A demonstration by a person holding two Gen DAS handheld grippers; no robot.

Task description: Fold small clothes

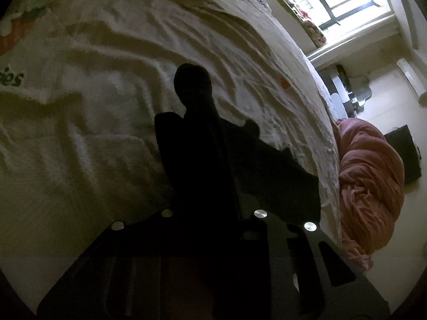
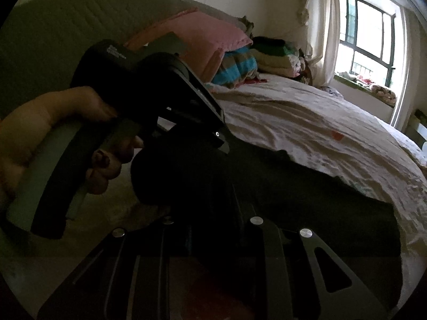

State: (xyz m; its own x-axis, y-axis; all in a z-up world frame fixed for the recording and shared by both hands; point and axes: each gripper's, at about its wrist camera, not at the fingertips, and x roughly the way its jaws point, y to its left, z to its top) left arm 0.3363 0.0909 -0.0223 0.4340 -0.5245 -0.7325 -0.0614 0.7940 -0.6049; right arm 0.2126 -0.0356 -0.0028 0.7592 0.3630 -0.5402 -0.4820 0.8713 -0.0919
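One dark garment [image 1: 240, 165], too shadowed to identify further, hangs from the left gripper [image 1: 192, 85] above a bed covered by a wrinkled cream sheet [image 1: 120, 66]. In the left wrist view the jaws appear pressed together on the cloth, which drapes down and to the right in a flat silhouette. One pink bundle of fabric [image 1: 371, 186] lies on the floor beside the bed, and one bright window [image 1: 336, 0] shows beyond.

In the right wrist view, the same dark garment [image 2: 307, 186] stretches across the lower frame over the bed sheet [image 2: 307, 122]. The right gripper [image 2: 210, 194] is buried in dark cloth; whether its jaws are closed cannot be told. One hand [image 2: 34, 138] grips the left gripper [image 2: 170, 160] by its pale green handle. One pink pillow [image 2: 202, 37] and one stack of folded clothes [image 2: 277, 56] sit at the head of the bed.
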